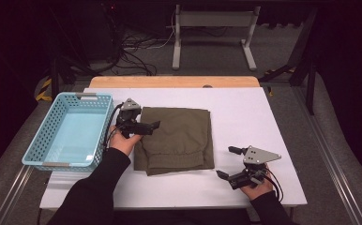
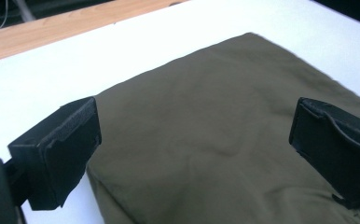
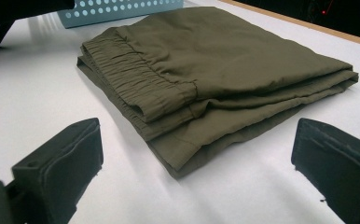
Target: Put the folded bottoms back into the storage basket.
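Olive folded trousers (image 1: 177, 139) are lying just right of my left tongs (image 1: 147, 127), gaping over their edge, while my right tongs (image 1: 227, 163) are hovering unclenched farther off.

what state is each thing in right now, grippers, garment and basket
left gripper: open, jaws over the garment's left edge
right gripper: open, off the garment
olive garment: folded, flat on the table
blue basket: upright, nothing in it
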Demonstrator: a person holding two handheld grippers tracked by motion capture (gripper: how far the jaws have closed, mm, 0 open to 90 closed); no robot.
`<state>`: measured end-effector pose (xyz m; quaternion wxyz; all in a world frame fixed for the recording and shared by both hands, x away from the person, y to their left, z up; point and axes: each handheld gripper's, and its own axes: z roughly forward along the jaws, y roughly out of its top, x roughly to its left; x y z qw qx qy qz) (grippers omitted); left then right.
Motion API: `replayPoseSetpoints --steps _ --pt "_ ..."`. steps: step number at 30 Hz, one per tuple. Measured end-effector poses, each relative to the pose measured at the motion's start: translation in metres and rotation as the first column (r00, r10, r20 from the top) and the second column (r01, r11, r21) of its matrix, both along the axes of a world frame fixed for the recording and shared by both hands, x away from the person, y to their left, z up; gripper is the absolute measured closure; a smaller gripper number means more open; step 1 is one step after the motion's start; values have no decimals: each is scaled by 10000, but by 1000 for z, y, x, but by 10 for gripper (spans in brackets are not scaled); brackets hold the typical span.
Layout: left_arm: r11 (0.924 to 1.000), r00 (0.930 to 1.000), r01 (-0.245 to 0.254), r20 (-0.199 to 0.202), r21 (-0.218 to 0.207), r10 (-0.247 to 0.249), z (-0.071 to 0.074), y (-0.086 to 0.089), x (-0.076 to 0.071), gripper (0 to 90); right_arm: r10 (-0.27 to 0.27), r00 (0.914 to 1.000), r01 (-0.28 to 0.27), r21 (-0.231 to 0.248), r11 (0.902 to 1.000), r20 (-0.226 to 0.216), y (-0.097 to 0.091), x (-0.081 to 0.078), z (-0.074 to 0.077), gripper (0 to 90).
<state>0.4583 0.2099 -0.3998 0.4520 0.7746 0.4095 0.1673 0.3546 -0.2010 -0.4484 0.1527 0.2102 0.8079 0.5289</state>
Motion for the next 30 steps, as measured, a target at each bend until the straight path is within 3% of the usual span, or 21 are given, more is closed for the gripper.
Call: replayPoseSetpoints --steps 11,30 --pt "9993 9989 -341 -321 140 346 -6 -3 14 33 36 10000 -36 4 10000 -12 0 0 0 28" --pt "9908 9919 -798 -895 1089 897 -29 0 36 43 84 10000 -84 -34 10000 -18 1 0 0 29"
